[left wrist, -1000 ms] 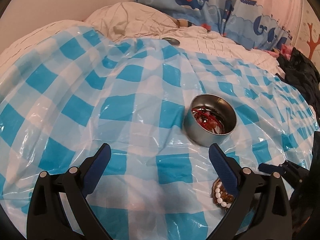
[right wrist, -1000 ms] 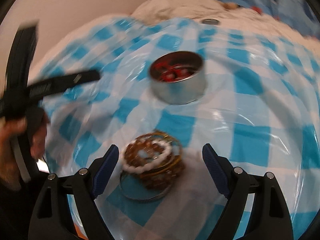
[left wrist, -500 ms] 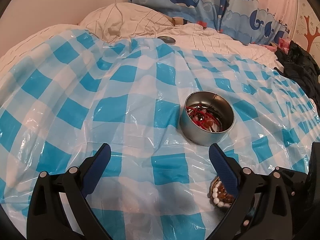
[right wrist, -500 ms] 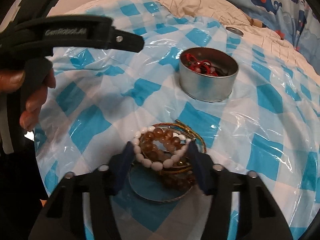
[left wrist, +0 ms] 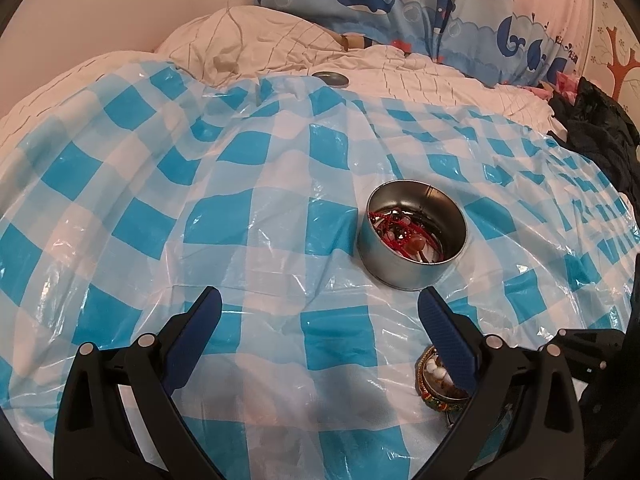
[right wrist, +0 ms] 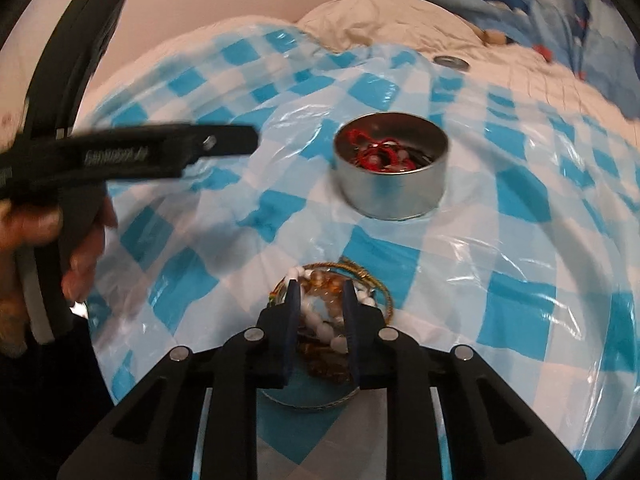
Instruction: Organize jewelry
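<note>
A round metal tin with red cord jewelry inside stands on the blue-checked plastic sheet. Nearer lies a pile of bracelets: white beads, amber beads, gold wire and a thin silver bangle. My right gripper is down over this pile. Its jaws are closing, and the pads press on the white and amber bead strands between them. My left gripper hovers wide open over the sheet, left of the pile, holding nothing. One of its fingers shows in the right wrist view.
A small round metal lid lies at the sheet's far edge on the cream bedding. A pillow and whale-print fabric are behind it. Dark clothing is heaped at the right. A person's hand holds the left gripper.
The right gripper's jaws have narrowed from wide open to a tight gap around the bead bracelets. The left gripper stays open and in about the same place.
</note>
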Available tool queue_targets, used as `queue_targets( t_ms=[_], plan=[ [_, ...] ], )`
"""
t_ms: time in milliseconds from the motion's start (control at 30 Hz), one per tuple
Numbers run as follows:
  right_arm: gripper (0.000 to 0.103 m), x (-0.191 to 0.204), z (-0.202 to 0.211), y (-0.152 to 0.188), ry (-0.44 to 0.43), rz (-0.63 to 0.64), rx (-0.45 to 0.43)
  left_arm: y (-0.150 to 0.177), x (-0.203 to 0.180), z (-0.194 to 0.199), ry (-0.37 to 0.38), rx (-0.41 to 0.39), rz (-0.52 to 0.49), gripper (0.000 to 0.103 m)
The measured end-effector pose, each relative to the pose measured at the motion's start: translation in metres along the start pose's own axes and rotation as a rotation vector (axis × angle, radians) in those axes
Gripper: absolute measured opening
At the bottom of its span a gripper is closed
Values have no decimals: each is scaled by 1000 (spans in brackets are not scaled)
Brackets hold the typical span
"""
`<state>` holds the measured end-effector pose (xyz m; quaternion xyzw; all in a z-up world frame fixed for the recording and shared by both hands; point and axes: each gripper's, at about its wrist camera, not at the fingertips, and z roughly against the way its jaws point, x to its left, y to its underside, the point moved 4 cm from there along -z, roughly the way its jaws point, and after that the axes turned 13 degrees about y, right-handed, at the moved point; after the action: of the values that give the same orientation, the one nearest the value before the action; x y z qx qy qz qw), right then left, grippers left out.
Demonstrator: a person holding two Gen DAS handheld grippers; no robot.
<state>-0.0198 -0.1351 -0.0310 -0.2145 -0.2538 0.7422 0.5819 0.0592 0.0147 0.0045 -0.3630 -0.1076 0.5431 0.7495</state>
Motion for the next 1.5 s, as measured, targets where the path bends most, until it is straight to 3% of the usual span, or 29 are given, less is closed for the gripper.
queue_targets(
  t_ms=[200,233,300,433,467,600,700,1033,1133,1167,1200,1233,1267,1300,1367,1500],
  plan=[
    [22,2,-3,5,6,20,7,0,0,0,1,2,-1,94],
    [25,4,-1,5,-15,26,7,1,-2,-1,0,3,-3,94],
    [46,13,3,5,-38,59,-17,2,-1,-1,0,4,-3,94],
    [46,31,0,10,-9,150,-22,2,-2,-2,0,5,-6,94],
    [44,31,-2,11,-1,158,-17,2,-2,-2,0,7,-8,94],
    [16,27,-4,11,11,151,-10,4,-5,-3,2,9,-14,94],
    [8,20,1,8,-8,109,-28,3,-6,-3,2,9,-13,94],
    [3,-57,13,-11,-239,-354,-52,4,-8,-5,0,20,-18,94],
    [3,-75,16,-13,-275,-435,-54,4,-8,-7,-2,27,-21,94],
    [4,-69,17,-14,-295,-404,-45,4,-8,-8,-3,29,-21,94],
    [13,-61,18,-16,-308,-369,-36,4,-7,-8,-3,30,-20,94],
    [28,-51,20,-16,-312,-324,-30,4,-8,-10,-3,31,-19,94],
    [59,-38,22,-16,-303,-269,-33,4,-8,-10,-3,30,-19,94],
    [64,-20,26,-15,-247,-175,-62,4,-8,-10,-2,31,-20,94],
    [62,5,26,-11,-158,-17,-72,4,-8,-10,-3,35,-25,94],
    [25,26,6,3,-23,129,-35,4,-9,-11,-2,36,-28,94]
  ],
)
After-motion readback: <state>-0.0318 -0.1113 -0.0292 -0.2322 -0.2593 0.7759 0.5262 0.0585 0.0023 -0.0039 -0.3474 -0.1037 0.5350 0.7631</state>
